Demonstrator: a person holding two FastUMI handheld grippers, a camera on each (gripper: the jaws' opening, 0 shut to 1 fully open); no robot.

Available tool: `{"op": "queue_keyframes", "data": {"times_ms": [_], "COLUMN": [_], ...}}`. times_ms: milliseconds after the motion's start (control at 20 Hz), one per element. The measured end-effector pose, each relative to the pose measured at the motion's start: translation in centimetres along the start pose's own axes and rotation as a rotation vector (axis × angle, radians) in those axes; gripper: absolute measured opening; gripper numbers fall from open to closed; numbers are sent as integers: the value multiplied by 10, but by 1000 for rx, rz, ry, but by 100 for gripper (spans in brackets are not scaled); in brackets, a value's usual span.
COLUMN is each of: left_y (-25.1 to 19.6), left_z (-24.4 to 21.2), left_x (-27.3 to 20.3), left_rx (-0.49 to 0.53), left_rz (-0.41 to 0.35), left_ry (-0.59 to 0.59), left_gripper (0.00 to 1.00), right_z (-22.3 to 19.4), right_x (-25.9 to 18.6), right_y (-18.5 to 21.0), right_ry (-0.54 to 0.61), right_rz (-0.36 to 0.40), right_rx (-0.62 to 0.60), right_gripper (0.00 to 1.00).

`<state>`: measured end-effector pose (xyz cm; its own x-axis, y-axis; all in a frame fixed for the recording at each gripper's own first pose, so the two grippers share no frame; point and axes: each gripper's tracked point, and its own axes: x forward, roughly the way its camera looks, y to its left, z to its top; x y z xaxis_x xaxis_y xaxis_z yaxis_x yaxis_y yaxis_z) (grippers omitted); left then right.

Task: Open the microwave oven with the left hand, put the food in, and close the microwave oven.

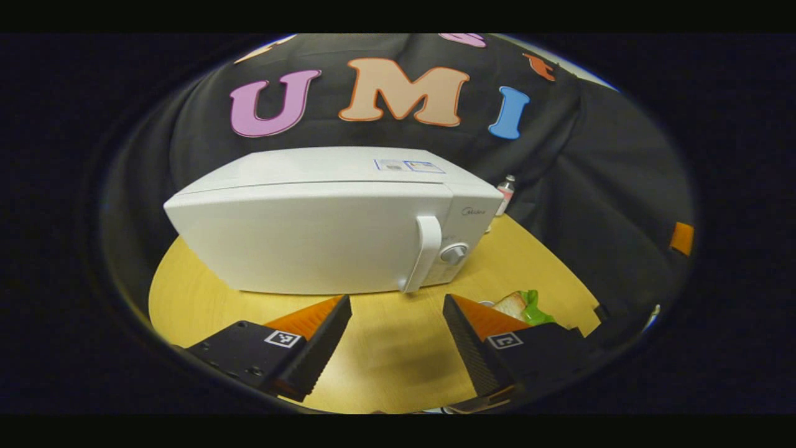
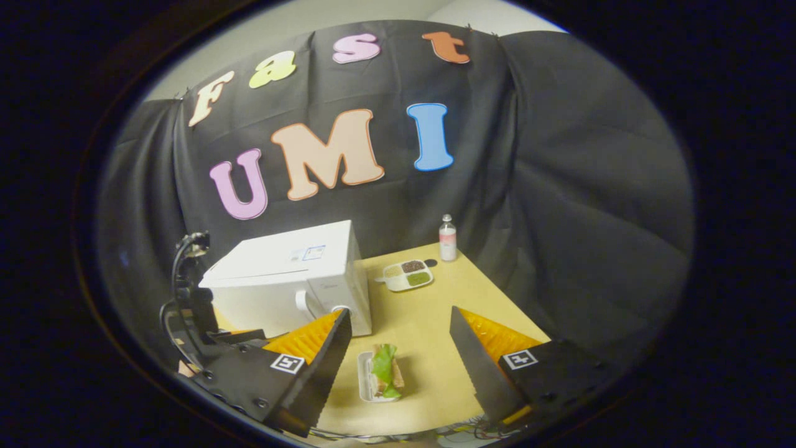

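Microwave oven (image 1: 323,230) stands shut, centre frame on the worktop (image 1: 385,348). Left hand-held gripper (image 1: 397,323) gapes wide, empty, short of the door handle (image 1: 424,252). Right hand-held gripper (image 2: 398,339) likewise open, empty above the sandwich (image 2: 385,372), lower centre. Risk: a glancing pull could slip off the handle or drag the oven.

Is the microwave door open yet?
No, in the left gripper view the microwave's door sits flush and shut, its handle untouched.

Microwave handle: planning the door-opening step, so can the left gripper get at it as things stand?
Probably yes. The left gripper is open and faces the closed microwave; the handle stands just ahead, slightly right, with bare table between. The sandwich lies off to the right.
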<state>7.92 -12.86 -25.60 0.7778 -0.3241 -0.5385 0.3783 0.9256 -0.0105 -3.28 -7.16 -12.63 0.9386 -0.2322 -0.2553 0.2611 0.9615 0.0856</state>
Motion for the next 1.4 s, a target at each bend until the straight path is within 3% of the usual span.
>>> {"op": "queue_keyframes", "data": {"times_ms": [50, 100, 150, 250, 300, 350, 450, 500, 550, 600, 700, 750, 850, 950, 1000, 1050, 1100, 1400], "left_y": [-3, -5, -7, -7, -7, -8, -10, -11, -12, -12, -13, -14, -15, -15, -13, -12, -11, -10], "left_z": [0, -1, -2, -4, -5, -5, -4, -4, -4, -4, -3, -3, -2, 0, 0, 0, 1, 0], "left_x": [10, 21, 30, 49, 57, 64, 74, 79, 83, 86, 92, 94, 101, 105, 105, 106, 105, 104], "left_rx": [5, 9, 11, 11, 12, 9, 4, 4, 6, 6, -3, -7, -2, 10, 12, 1, -11, -41], "left_rz": [-7, -11, -15, -10, -6, -3, -4, -5, 0, 3, 8, 7, 8, 11, 25, 35, 43, 107], "left_ry": [10, 21, 29, 44, 53, 64, 71, 74, 80, 84, 89, 96, 103, 107, 114, 116, 112, 81], "left_gripper": [93, 93, 93, 92, 87, 86, 85, 85, 82, 77, 72, 69, 61, 42, 37, 42, 34, 20], "right_z": [0, -1, -2, -3, -6, -6, -4, -5, -6, -7, -7, -7, -8, -9, -9, -8, -9, -16], "right_x": [-1, -1, -2, 0, 2, 3, 5, 6, 7, 7, 9, 9, 10, 11, 12, 12, 12, 13], "right_y": [-3, -7, -10, -18, -21, -23, -25, -26, -27, -28, -27, -27, -29, -30, -32, -33, -33, -38], "right_ry": [1, 3, 2, 4, 10, 15, 16, 18, 22, 25, 29, 31, 36, 41, 42, 43, 43, 65], "right_rz": [-13, -24, -35, -63, -75, -83, -93, -99, -103, -107, -108, -108, -111, -112, -113, -114, -113, -99], "right_rx": [10, 18, 25, 35, 42, 51, 71, 76, 78, 80, 82, 81, 76, 75, 77, 80, 83, 85], "right_gripper": [99, 99, 92, 92, 99, 92, 92, 99, 99, 92, 92, 99, 99, 99, 99, 99, 99, 99]}}
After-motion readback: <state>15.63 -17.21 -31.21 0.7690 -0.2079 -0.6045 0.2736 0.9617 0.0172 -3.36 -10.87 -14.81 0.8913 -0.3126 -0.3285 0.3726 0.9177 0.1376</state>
